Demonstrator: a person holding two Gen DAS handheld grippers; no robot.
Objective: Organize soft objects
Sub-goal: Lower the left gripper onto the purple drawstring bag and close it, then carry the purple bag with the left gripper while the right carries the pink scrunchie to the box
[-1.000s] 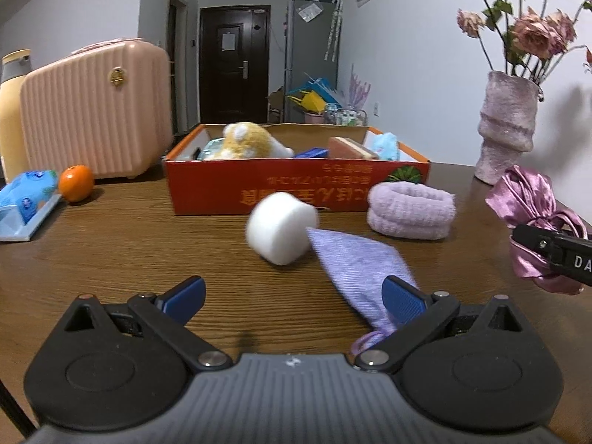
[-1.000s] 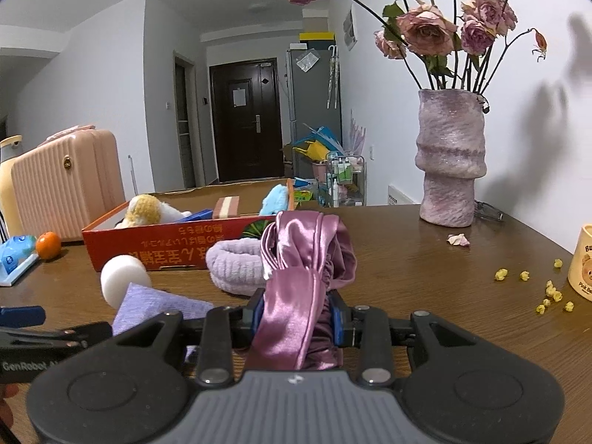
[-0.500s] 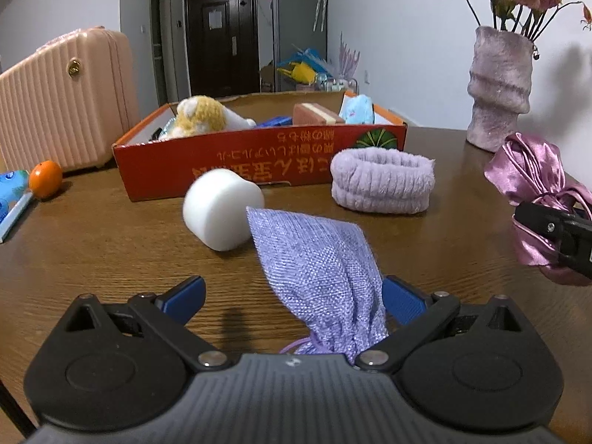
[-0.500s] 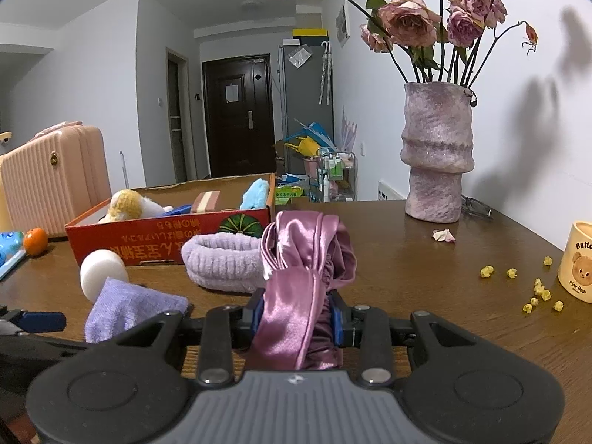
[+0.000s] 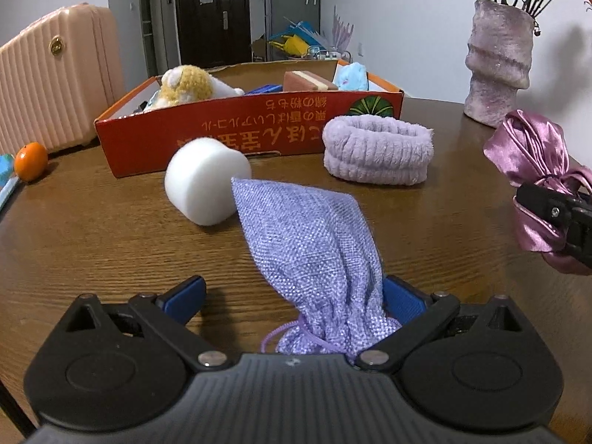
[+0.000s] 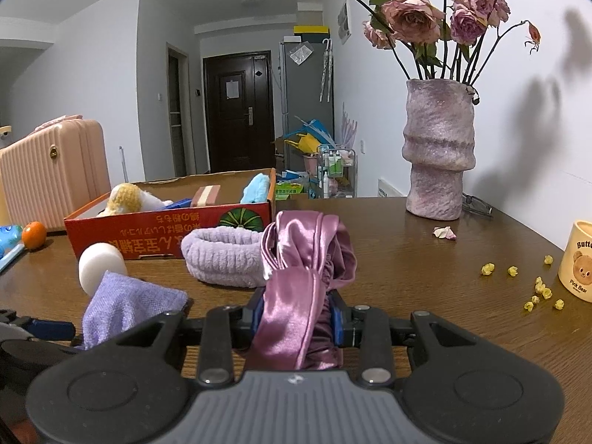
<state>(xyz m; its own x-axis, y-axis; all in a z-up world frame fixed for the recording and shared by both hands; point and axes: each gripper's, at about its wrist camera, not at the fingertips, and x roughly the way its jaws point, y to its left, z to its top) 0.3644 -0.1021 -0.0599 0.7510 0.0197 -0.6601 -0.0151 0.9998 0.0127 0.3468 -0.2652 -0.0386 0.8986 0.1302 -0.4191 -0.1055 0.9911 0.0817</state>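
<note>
Left gripper (image 5: 292, 296) jaws apart around lilac pouch (image 5: 310, 244), lower centre; right gripper (image 6: 296, 318) clamped on pink satin scrunchie (image 6: 307, 270), centre frame

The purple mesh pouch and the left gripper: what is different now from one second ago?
The left gripper moved forward until the purple mesh pouch lay between its open fingers; no grip yet. The right gripper stayed shut on the pink satin scrunchie. White foam cylinder, headband and box stayed put.

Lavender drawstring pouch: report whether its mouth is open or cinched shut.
Cinched shut. The lavender drawstring pouch gathers to a tight neck, cord looped around it, between the open left gripper.
</note>
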